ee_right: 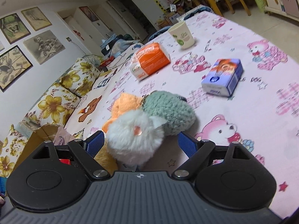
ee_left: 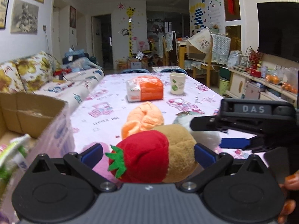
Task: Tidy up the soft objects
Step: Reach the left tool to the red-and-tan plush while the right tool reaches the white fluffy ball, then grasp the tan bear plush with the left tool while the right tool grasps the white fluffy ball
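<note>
Showing only from right wrist, blue tissue pack [ee_right: 222, 76], green plush [ee_right: 169, 113]

Plush toys [ee_right: 149, 119] clustered on table [ee_right: 243, 112]; tissue pack [ee_right: 149, 61], cup [ee_right: 182, 35] behind; box [ee_left: 28, 115] left.

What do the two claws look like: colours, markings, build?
Both match: black linkage arms with silver pivot screws, blue ribbed pads on the fingers, round black housings either side of a grey ribbed body with a small white emblem. Left claw, right claw. From the left wrist view, the right claw's black body carries a grey plate reading DAS.
</note>
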Motion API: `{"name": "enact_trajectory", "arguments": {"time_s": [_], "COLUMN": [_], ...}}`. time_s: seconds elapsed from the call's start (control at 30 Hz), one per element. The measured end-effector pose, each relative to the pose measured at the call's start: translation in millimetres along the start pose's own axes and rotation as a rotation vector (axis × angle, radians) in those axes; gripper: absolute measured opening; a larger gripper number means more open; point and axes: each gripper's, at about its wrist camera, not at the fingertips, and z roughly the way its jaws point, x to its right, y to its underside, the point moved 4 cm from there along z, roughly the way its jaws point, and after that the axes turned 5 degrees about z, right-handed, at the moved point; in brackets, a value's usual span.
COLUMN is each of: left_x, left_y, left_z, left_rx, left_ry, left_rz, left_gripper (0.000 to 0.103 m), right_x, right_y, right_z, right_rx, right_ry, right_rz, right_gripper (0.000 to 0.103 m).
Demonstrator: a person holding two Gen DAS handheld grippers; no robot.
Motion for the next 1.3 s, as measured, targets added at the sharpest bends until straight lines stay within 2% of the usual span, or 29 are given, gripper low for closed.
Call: {"name": "enact_trajectory", "arguments": {"time_s": [0.17, 0.4, 0.47, 0.6, 0.7, 0.9, 0.93, 0.97, 1.0, 1.07, 1.1, 1.13, 1.3], "left_x": [8.1, 17.5, 19.0, 19.8, 25.9, 26.6, 25.8, 25.0, 23.8, 21.7, 20.5, 19.4, 13.6], "left_y": [3.3, 9.8, 10.2, 10.5, 12.6, 13.6, 13.5, 13.1, 12.3, 11.6, 10.9, 10.3, 6.1], "left_z": [10.6, 19.6, 17.0, 12.8, 9.4, 5.9, 5.7, 5.4, 4.8, 3.5, 2.8, 2.4, -2.9], "left_rx": [-0.040, -0.088, -0.090, -0.097, -0.101, -0.098, -0.098, -0.098, -0.097, -0.096, -0.096, -0.095, -0.080], "left_ry": [0.072, 0.099, 0.100, 0.112, 0.127, 0.122, 0.123, 0.124, 0.124, 0.124, 0.124, 0.124, 0.117], "left_rz": [0.013, 0.054, 0.055, 0.033, 0.034, 0.020, 0.015, 0.011, 0.006, -0.004, -0.010, -0.016, -0.036], "left_gripper": [0.103, 0.103, 0.100, 0.089, 0.078, 0.075, 0.074, 0.074, 0.074, 0.073, 0.073, 0.073, 0.073], "right_x": [5.1, 10.0, 11.5, 11.9, 9.5, 12.5, 12.1, 11.5, 10.9, 8.9, 7.2, 5.4, 3.0], "right_y": [-3.0, -2.0, -1.2, 0.1, 0.7, -0.9, -0.5, -0.3, -0.4, -1.8, -2.6, -3.7, -9.0], "right_z": [8.2, 13.0, 12.6, 10.5, 9.2, 12.5, 12.6, 12.9, 13.0, 12.4, 11.4, 10.3, 4.3], "right_rx": [-0.022, -0.057, -0.065, -0.076, -0.068, -0.064, -0.064, -0.063, -0.063, -0.062, -0.061, -0.058, -0.025], "right_ry": [-0.007, -0.002, -0.005, -0.012, -0.002, 0.008, 0.011, 0.014, 0.012, -0.006, -0.014, -0.017, -0.002], "right_rz": [0.026, 0.074, 0.087, 0.104, 0.090, 0.100, 0.094, 0.086, 0.079, 0.073, 0.067, 0.055, 0.014], "right_gripper": [0.103, 0.102, 0.098, 0.098, 0.103, 0.103, 0.100, 0.090, 0.085, 0.066, 0.061, 0.057, 0.053]}}
